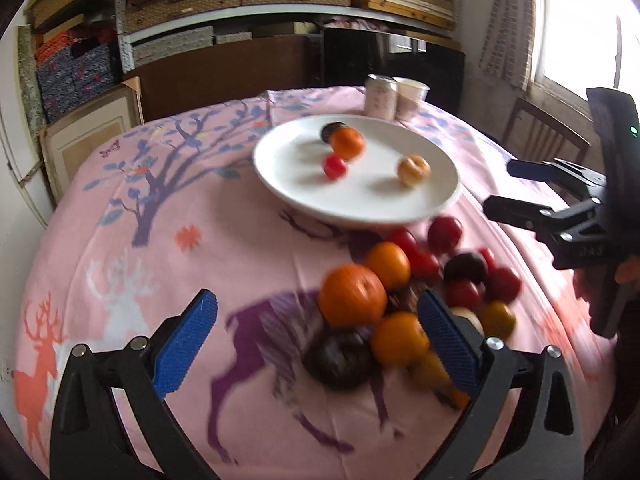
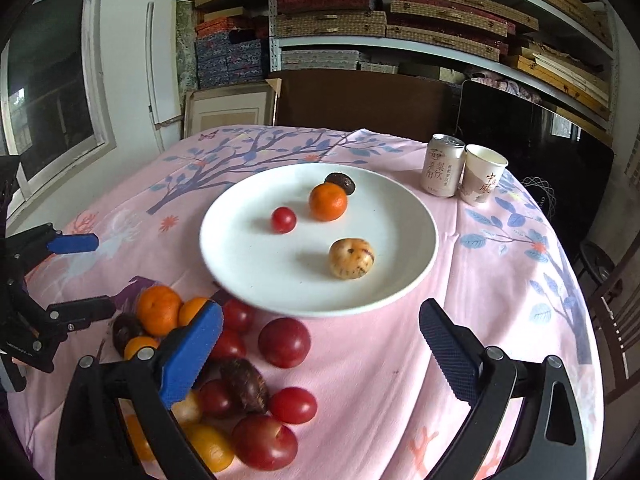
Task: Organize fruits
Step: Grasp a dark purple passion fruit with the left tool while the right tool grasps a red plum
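Pink cloth printed with deer and a blue-leaved tree covers the round counter [image 2: 400, 360], soft and slightly creased. At the left of the right wrist view, the left gripper [image 2: 80, 276] hangs over the cloth with its jaws spread and nothing between them. Beside it lies the loose pile of fruit [image 2: 248, 360]: matte dimpled oranges, glossy red plums, wrinkled dark fruits and small yellow ones, touching one another just short of the plate's near edge. The smooth white plate [image 2: 248, 272], round and shallow, holds a small red fruit [image 2: 283, 219], an orange [image 2: 328, 201] touching a dark fruit [image 2: 341, 182], and a pale speckled fruit [image 2: 351, 258]. The right gripper [image 2: 320, 352] has its ribbed blue pads wide apart, empty. Farther right stand a metal can [image 2: 442, 170] and a paper cup [image 2: 482, 180], touching.
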`<state>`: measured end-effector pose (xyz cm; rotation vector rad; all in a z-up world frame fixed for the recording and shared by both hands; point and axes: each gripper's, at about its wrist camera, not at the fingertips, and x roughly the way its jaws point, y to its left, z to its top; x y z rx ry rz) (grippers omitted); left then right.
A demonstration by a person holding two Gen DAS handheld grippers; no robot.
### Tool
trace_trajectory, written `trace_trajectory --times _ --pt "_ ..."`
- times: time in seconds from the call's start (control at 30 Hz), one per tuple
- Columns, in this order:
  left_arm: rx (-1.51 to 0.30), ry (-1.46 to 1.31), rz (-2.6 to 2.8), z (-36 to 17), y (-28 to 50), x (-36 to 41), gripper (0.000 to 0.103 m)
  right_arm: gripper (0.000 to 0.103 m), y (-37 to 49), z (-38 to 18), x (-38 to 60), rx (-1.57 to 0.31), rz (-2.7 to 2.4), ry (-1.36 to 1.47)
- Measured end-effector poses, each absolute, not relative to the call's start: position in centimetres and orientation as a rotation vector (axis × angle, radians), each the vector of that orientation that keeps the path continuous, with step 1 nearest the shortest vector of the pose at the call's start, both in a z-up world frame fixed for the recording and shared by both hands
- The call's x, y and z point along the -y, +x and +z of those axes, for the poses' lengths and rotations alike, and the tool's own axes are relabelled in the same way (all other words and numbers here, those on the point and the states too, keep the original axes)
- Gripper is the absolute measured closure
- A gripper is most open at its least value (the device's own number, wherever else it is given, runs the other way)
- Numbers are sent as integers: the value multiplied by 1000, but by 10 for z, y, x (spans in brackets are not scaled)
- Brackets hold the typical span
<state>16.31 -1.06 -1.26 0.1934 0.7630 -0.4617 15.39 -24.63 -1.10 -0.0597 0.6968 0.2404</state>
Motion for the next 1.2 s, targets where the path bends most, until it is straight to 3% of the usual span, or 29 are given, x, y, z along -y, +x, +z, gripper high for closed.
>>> trace_trajectory --times 0.27,0.53,0.63,0.77,0.8,0.9,0.93,0.97,1.0,1.03,1.07,1.2 --pt "-758 328 -427 -36 150 25 4 4 123 -43 258 -796 248 -80" --pt "-840 174 -527 -47 166 5 4 4 130 -48 281 -876 325 29" --pt "-929 283 -523 -69 165 15 4 4 131 -58 273 -945 362 43" --pt "-897 236 -529 -65 168 14 4 4 112 -63 270 -910 308 51" --pt "-920 205 -539 -68 173 12 4 6 108 -62 269 -901 299 47" --pt "-914 206 -540 -66 176 11 7 35 100 -58 264 -881 323 65" --pt "-910 234 -535 -67 175 14 10 40 99 -58 261 -876 318 61" --pt "-902 251 -545 -66 172 17 23 45 98 -57 259 -873 324 66" --pt "-884 266 -576 -64 168 20 35 61 97 -57 258 -871 349 83" --pt "-862 300 -559 -63 163 24 52 62 95 -57 256 -869 340 86" --pt "-853 313 -538 -63 161 25 57 62 94 -56 253 -866 330 71" --pt "-875 215 -565 -61 159 18 57 63 87 -54 252 -860 297 61"
